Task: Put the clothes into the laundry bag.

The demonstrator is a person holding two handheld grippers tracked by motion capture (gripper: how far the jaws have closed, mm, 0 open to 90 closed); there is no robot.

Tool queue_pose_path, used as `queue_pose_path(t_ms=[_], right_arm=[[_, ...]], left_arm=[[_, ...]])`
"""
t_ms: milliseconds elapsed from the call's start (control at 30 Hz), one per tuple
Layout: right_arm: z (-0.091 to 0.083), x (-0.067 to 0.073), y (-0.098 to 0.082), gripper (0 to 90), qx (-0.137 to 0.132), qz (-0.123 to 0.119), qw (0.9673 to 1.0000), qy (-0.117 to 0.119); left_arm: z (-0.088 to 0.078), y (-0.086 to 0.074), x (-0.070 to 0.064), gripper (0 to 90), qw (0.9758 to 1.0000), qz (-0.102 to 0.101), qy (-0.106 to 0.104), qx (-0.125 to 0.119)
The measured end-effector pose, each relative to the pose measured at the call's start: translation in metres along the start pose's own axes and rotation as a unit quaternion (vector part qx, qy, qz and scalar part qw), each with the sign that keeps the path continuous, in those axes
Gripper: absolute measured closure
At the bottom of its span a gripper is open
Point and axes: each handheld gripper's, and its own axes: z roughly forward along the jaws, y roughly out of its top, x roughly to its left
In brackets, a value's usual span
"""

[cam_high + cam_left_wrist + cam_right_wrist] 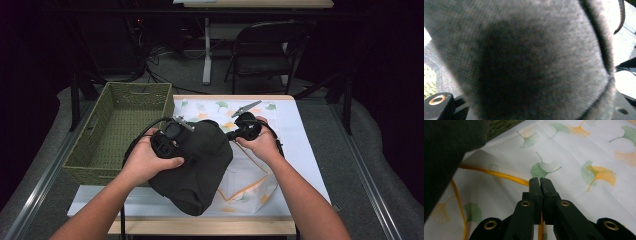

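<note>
Dark grey knit fabric pressed right against the left gripper view's lens: the dark garment [524, 57], blurred, with a seam running down its right side. It covered the left tongs' jaws there, so whether they were apart or together could not be told; two black base parts poked out at the bottom corners.

From the high view the dark garment [197, 165] lay in a heap on the near middle of the counter [305, 150], its lower edge hanging close to the counter's front rim. The left hand [145, 162] held the left tongs [172, 137] against the garment's upper left side, jaws buried in or behind the cloth, a black cable looping away to the left.

Under the garment lay a white cloth [250, 185] printed with green and orange leaves and edged in orange; much of it was hidden beneath the heap. In the right gripper view the right tongs [540, 182] stood with jaws drawn together, tips touching the white cloth [574, 152] just beside its orange hem, which seemed to run between them, though a grip could not be made out. The garment's corner cut off that view's upper left.

The right hand [260, 142] held these tongs just right of the garment. A green woven basket [125, 130] sat at the counter's left, touching the garment's far edge or nearly so. A black folding chair [265, 50] stood beyond on the grey floor, dim.
</note>
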Motion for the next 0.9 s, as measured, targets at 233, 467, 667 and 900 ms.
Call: queue_pose_path(t_ms=[233,467,667,900], right_arm=[[-0.002,-0.001,0.001,88.3,-0.005,0.000,1.0000,0.002],[-0.002,0.000,0.001,88.4,-0.006,0.002,1.0000,0.000],[-0.002,0.000,0.001,88.4,-0.006,0.003,1.0000,0.000],[-0.004,0.002,0.002,88.4,-0.015,-0.002,0.9999,0.001]], left_arm=[[0.006,-0.006,-0.003,49.7,0.9999,-0.001,-0.009,-0.006],[0.015,-0.010,-0.008,49.6,1.0000,0.000,-0.006,-0.005],[0.015,-0.010,-0.008,49.6,1.0000,0.000,-0.006,-0.005],[0.037,-0.012,-0.016,49.6,0.9999,0.008,-0.010,0.001]])
